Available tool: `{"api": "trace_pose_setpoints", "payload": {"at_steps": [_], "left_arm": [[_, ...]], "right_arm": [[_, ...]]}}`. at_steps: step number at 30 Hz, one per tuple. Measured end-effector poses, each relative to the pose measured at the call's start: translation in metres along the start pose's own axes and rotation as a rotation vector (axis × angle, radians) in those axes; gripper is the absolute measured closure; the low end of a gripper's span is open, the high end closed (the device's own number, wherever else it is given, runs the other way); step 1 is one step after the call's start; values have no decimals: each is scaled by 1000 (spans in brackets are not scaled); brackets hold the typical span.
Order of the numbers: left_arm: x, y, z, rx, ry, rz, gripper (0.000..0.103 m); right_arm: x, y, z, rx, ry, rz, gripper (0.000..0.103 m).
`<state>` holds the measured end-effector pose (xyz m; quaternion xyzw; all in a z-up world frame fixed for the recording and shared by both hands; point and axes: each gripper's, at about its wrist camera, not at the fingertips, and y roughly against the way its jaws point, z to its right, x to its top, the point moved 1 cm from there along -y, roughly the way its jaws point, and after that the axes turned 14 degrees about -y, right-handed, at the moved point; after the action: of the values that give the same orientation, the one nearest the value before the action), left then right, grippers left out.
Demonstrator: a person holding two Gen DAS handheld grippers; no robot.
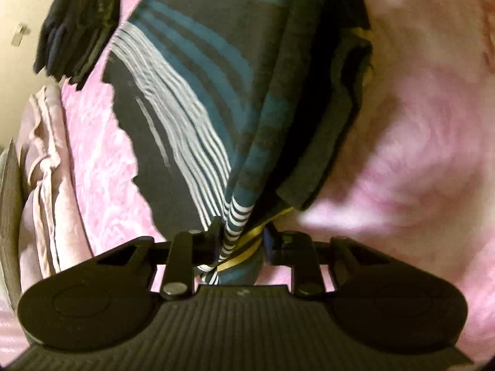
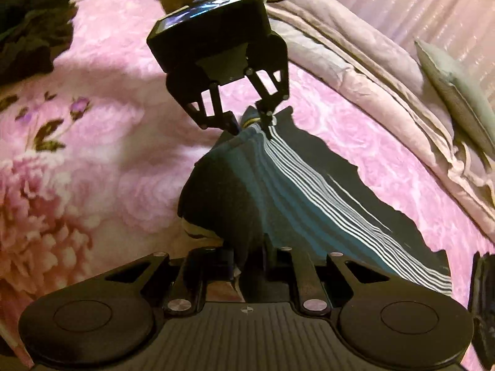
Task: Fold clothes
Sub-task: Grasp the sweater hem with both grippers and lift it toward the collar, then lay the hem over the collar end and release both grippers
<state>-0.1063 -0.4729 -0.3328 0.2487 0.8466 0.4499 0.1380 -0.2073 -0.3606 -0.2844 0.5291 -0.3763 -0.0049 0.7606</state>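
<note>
- pink floral bedspread [image 2: 92, 160] carries everything; rumpled pale pink quilt [image 2: 355, 61] along its far edge, grey pillow [image 2: 454, 92] beyond; dark clothes pile [image 1: 77, 37] near a bed corner
- striped shirt [image 2: 278, 191]: dark w/ teal bands + thin white stripes, stretched mid-bed btwn 2 grippers, yellow trim at 1 end
- left gripper [image 2: 250, 123] clamped on shirt's far end; right gripper [image 2: 247, 262] clamped on near end

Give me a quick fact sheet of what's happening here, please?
Setting: pink floral blanket on a bed
Garment: dark striped shirt, lifted along one edge, the rest lying on the blanket
Left gripper: shut on the shirt
Right gripper: shut on the shirt
Nearby: stack of dark folded clothes, rumpled pale pink quilt
Fold: not finished
</note>
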Motion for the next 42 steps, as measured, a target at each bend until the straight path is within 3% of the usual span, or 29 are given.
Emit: {"api": "trace_pose_setpoints", "payload": {"at_steps": [11, 15, 23, 28, 35, 38, 42], "left_arm": [[3, 36, -60, -4, 79, 21, 84], [8, 52, -89, 3, 111, 27, 84], [61, 52, -217, 14, 76, 38, 84], [115, -1, -281, -64, 13, 54, 84], [190, -131, -328, -242, -65, 67, 83], [211, -175, -331, -320, -69, 68, 81], [212, -201, -339, -361, -11, 81, 68]], "right_arm": [[10, 34, 24, 1, -155, 36, 90], [15, 60, 54, -21, -332, 78, 90], [2, 110, 151, -37, -761, 187, 91], [-36, 117, 231, 22, -1030, 209, 91], [-122, 83, 329, 85, -1396, 165, 91], [-155, 66, 350, 86, -1521, 132, 90], [-193, 51, 359, 117, -1669, 87, 89]]}}
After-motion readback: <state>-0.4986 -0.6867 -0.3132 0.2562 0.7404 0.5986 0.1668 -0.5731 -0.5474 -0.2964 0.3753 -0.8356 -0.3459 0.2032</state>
